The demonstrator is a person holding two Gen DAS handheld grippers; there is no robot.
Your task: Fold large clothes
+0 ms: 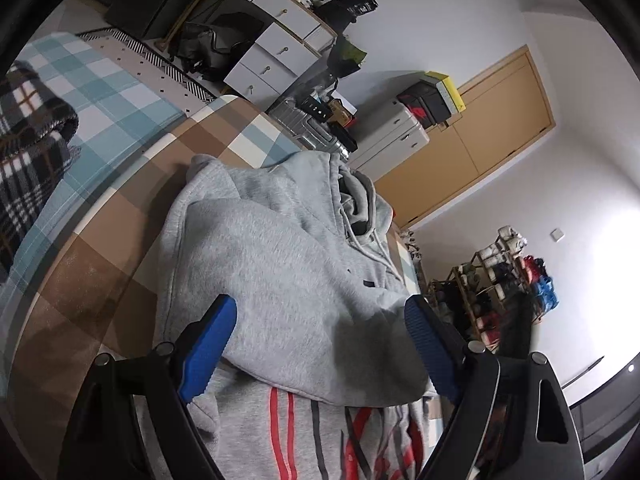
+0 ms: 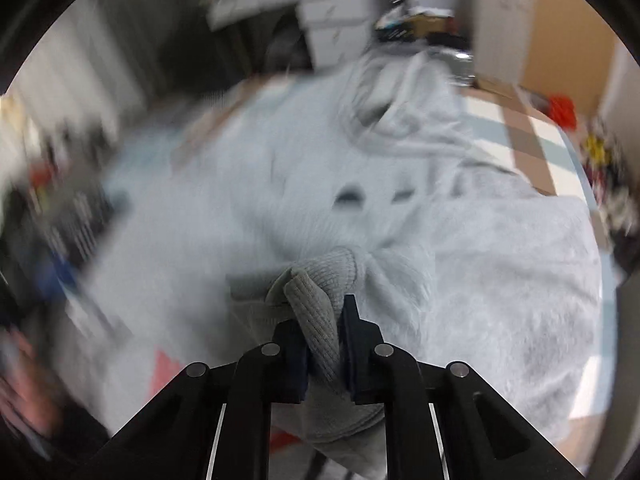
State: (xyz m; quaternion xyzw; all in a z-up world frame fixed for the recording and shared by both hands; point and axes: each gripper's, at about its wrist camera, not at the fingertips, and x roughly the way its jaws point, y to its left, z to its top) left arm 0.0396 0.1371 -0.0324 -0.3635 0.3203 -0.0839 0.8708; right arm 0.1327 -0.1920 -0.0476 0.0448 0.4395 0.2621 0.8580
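A grey hoodie lies on a checked bedspread, its hood at the far end and one part folded over the body. Red and dark stripes show on grey cloth under its near edge. My left gripper hovers just above the near fold, blue pads wide apart, nothing pressed between them. In the blurred right wrist view the same hoodie fills the frame. My right gripper is shut on a ribbed cuff of the hoodie, the knit bunched between its dark fingers.
A dark plaid blanket lies at the bed's left. Beyond the bed stand white drawers, a silver suitcase, a wooden door and a shoe rack at the right.
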